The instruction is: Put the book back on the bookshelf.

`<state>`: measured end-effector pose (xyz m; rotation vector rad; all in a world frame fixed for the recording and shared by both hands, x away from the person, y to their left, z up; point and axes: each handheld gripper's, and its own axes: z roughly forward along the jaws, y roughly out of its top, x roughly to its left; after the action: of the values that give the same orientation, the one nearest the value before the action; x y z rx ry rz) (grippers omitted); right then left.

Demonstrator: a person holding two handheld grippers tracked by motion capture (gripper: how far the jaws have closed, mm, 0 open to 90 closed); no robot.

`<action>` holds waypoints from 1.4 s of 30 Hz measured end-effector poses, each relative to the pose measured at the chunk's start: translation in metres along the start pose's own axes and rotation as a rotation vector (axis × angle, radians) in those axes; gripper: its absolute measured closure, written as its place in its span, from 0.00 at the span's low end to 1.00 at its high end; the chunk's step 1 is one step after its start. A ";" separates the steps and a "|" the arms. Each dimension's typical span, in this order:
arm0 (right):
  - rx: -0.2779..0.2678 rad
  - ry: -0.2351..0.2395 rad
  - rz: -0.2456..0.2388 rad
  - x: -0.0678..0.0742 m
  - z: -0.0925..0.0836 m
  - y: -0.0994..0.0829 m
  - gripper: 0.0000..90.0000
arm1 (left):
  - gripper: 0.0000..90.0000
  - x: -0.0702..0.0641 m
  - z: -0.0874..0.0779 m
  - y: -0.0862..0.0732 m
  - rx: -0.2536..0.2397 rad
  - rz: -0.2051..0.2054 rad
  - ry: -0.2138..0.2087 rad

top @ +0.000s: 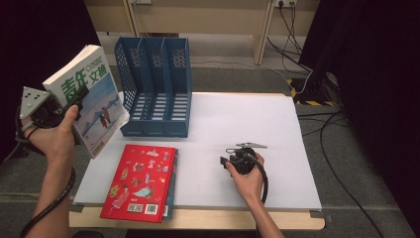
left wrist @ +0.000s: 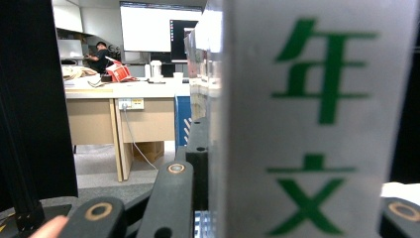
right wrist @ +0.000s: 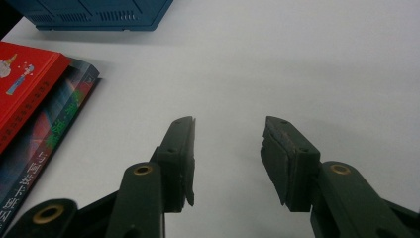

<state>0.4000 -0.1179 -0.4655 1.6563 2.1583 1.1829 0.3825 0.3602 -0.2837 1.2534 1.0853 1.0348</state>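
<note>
Jaws of the left gripper [top: 74,106] are clamping the magazine [top: 94,104], which I am holding raised off the table's left edge, tilted, spine upward. Jaws of the right gripper [right wrist: 228,163] are standing apart with nothing between them, resting on the white table [top: 247,124]. I am judging the blue file rack [top: 156,84] as the destination: it is lying just right of the magazine, slots open upward, so the long axis must go upright. My left hand is nearer. Green characters are reading 青年文摘. A red book [top: 141,181] is lying on a darker one [right wrist: 49,134].
</note>
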 end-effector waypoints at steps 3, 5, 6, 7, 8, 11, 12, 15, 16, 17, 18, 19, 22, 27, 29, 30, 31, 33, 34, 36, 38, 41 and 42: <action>0.000 0.001 0.000 0.000 0.000 0.000 0.62 | 0.82 0.000 0.004 0.001 0.001 0.002 -0.001; 0.001 0.001 0.000 0.000 0.001 0.000 0.62 | 0.82 0.000 0.008 0.002 0.002 0.003 -0.004; 0.001 0.000 0.003 0.000 0.001 -0.001 0.62 | 0.82 0.000 0.009 0.002 0.004 0.000 -0.005; 0.001 0.001 0.002 0.000 0.001 -0.001 0.62 | 0.82 0.000 0.012 0.002 0.006 -0.001 -0.008; 0.000 0.001 0.002 0.000 0.001 -0.001 0.62 | 0.82 0.000 0.014 0.002 0.010 0.000 -0.009; -0.001 0.000 0.001 -0.001 0.000 0.000 0.62 | 0.82 -0.001 0.020 0.002 0.024 0.006 -0.016; 0.000 -0.001 -0.002 -0.001 0.000 0.000 0.62 | 0.82 -0.002 0.021 0.002 0.027 0.007 -0.017; -0.002 -0.001 -0.001 -0.002 0.000 -0.001 0.62 | 0.82 -0.002 0.026 0.002 0.041 0.012 -0.021; -0.002 -0.001 0.002 -0.002 0.000 -0.001 0.62 | 0.82 -0.002 0.028 0.003 0.046 0.017 -0.022; -0.002 -0.002 -0.002 -0.002 0.000 -0.001 0.62 | 0.82 -0.002 0.029 0.003 0.047 0.019 -0.023; -0.002 -0.002 -0.002 -0.002 0.001 -0.001 0.62 | 0.82 -0.002 0.031 0.004 0.049 0.021 -0.024; -0.003 -0.002 -0.005 -0.003 0.001 -0.001 0.62 | 0.82 -0.002 0.033 0.005 0.051 0.022 -0.025; -0.003 -0.002 -0.001 -0.002 0.001 -0.001 0.62 | 0.82 -0.002 0.039 0.008 0.050 0.020 -0.028; -0.005 -0.005 -0.004 -0.003 0.001 -0.001 0.62 | 0.82 -0.002 0.050 0.014 0.042 0.024 -0.039; -0.006 -0.004 -0.009 -0.003 0.001 0.000 0.62 | 0.82 -0.002 0.055 0.016 0.041 0.026 -0.039; -0.007 -0.004 -0.009 -0.003 0.001 0.000 0.62 | 0.82 -0.002 0.058 0.017 0.041 0.025 -0.039; -0.007 -0.004 -0.009 -0.003 0.001 0.000 0.62 | 0.82 -0.003 0.062 0.017 0.039 0.024 -0.038; -0.007 -0.004 -0.011 -0.003 0.001 -0.001 0.62 | 0.82 -0.003 0.069 0.018 0.038 0.025 -0.034; -0.006 -0.004 -0.008 -0.003 0.001 -0.001 0.62 | 0.82 -0.003 0.072 0.018 0.037 0.028 -0.031; -0.007 -0.005 -0.005 -0.003 0.000 -0.001 0.62 | 0.82 -0.003 0.079 0.019 0.035 0.034 -0.025; -0.010 -0.006 -0.005 -0.005 0.000 -0.001 0.62 | 0.82 -0.003 0.085 0.020 0.034 0.038 -0.019; -0.012 -0.005 0.000 -0.005 0.000 -0.001 0.62 | 0.82 -0.002 0.095 0.019 0.033 0.027 -0.012; -0.012 -0.005 -0.001 -0.005 0.000 -0.001 0.62 | 0.82 -0.001 0.097 0.018 0.035 0.026 -0.009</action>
<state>0.4016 -0.1227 -0.4676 1.6521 2.1446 1.1869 0.4772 0.3414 -0.2644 1.3019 1.0864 1.0325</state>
